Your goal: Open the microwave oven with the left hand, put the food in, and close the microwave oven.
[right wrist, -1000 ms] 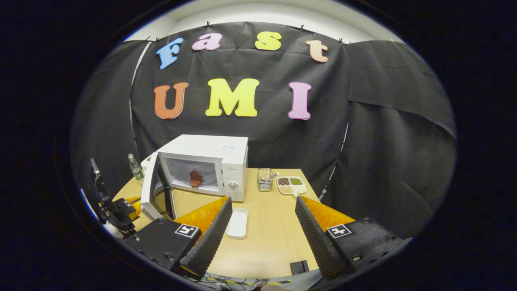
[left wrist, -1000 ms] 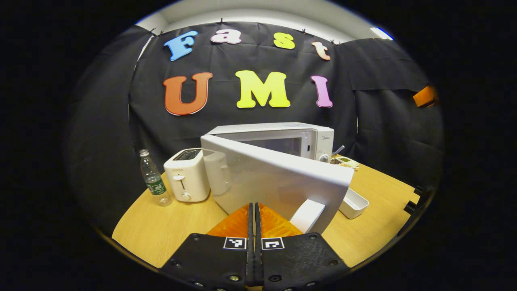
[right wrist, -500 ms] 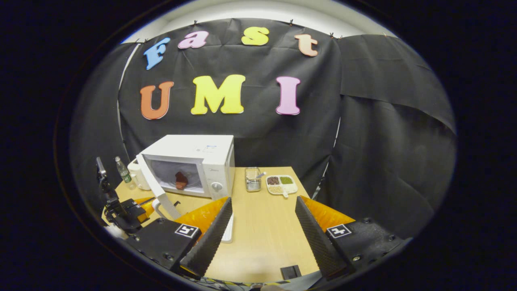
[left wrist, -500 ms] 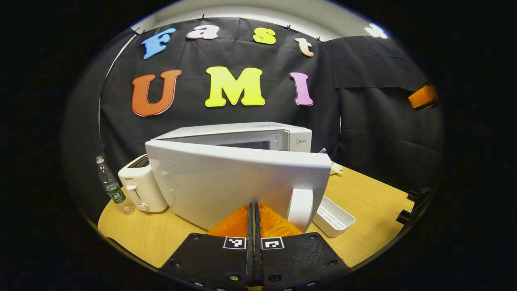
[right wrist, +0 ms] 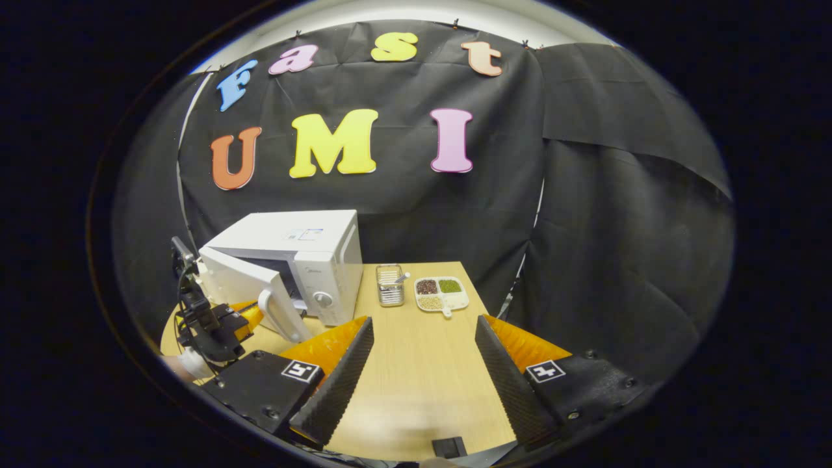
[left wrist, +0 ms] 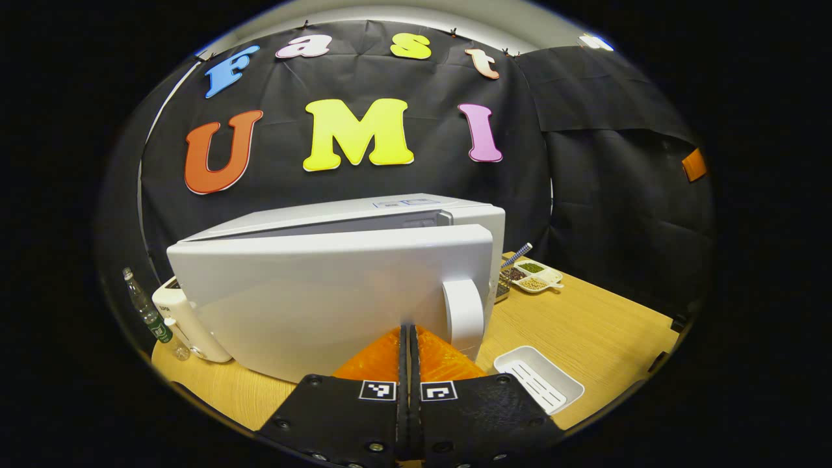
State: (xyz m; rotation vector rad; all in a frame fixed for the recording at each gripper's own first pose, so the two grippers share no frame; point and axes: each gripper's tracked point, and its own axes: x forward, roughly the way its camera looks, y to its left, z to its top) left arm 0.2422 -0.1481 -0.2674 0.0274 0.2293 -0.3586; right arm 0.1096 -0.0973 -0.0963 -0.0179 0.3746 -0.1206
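Observation:
The white microwave stands on the wooden table, its door ajar by a narrow gap. My left gripper is shut with nothing between its fingers, and its tips rest against the door's outer face just left of the white handle. In the right gripper view the microwave is at the left with its door angled a little outward, and the left gripper is against it. The food is hidden behind the door. My right gripper hangs open over bare table, right of the microwave.
A white toaster and a plastic bottle stand left of the microwave. An empty white tray lies near the front right. A metal basket and a divided dish of grains sit beside the microwave.
The microwave door has swung from wide open to nearly closed, with my shut left gripper following against it. The food inside has gone out of sight. My right gripper stayed open.

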